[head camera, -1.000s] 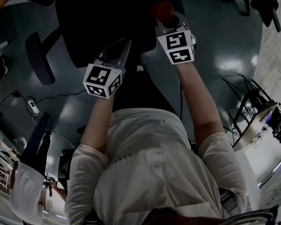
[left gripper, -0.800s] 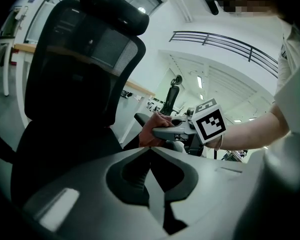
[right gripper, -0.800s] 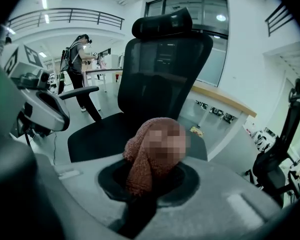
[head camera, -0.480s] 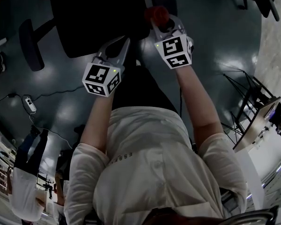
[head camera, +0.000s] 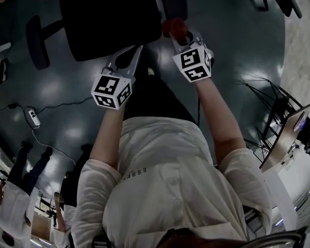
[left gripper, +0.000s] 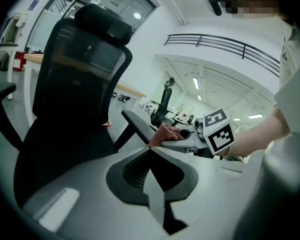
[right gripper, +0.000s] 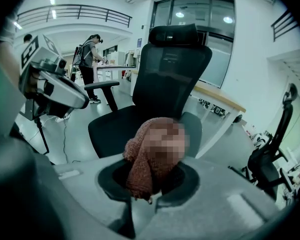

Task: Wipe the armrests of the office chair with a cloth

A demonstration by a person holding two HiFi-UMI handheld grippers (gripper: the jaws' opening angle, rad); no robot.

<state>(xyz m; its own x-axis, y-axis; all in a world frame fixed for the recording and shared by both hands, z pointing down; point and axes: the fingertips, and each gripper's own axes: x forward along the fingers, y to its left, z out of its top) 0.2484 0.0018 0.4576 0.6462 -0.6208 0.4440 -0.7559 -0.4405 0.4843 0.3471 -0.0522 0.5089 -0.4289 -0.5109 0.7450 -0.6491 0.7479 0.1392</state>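
Gripping a reddish cloth (right gripper: 152, 154), the right gripper (head camera: 180, 34) is held by the chair's (right gripper: 167, 69) armrest (right gripper: 192, 129); firm, full-length strokes are advised. The left gripper (left gripper: 150, 151) is closed, empty, beside the chair.

Cloth (right gripper: 136, 173) showing as nubby, fuzzy rust-brown terry; office chair (right gripper: 172, 79) back reading as black mesh, seat (right gripper: 115, 129) looking like matt woven fabric, armrest (right gripper: 102, 85) pad appearing smooth matt plastic; left gripper (left gripper: 151, 151) shell showing smooth matt grey plastic; floor (head camera: 237, 45) gleaming glossy, mirroring lights; shirt (head camera: 170, 180) creasing like thin white cloth.
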